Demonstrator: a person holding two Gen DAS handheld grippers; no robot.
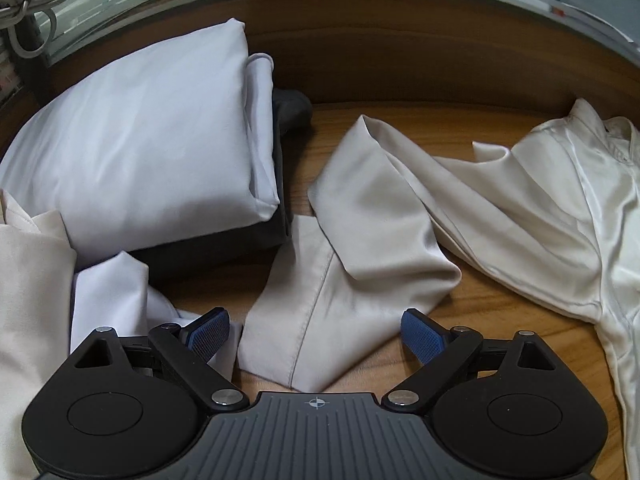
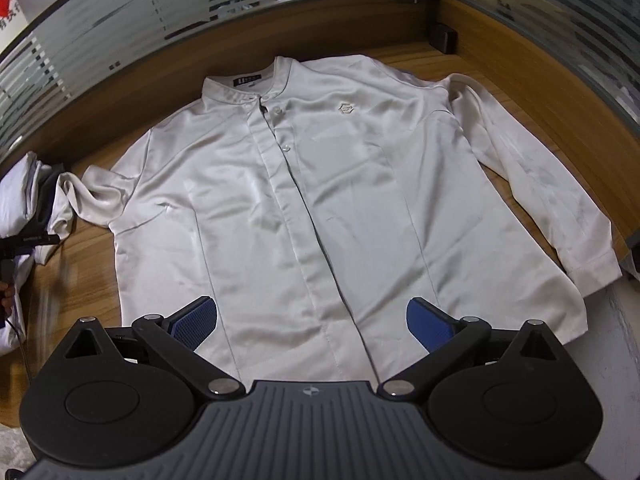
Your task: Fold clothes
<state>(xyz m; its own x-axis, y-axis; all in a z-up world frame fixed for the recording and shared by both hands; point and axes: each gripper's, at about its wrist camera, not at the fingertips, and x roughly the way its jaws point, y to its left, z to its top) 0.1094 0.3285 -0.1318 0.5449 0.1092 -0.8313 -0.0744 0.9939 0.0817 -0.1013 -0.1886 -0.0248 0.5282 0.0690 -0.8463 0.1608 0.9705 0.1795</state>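
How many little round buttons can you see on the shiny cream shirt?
3 small round white buttons on the shiny cream button-up shirt: one at the collar, one just below it, one lower down the front strip. More may be hidden under the strip.

shirt: pale cream satin button-up shirt (image 2: 320,184) spread flat, ahead of the claw
claw: right gripper (image 2: 312,320), jaws wide, empty
table: brown wooden tabletop (image 2: 92,280)
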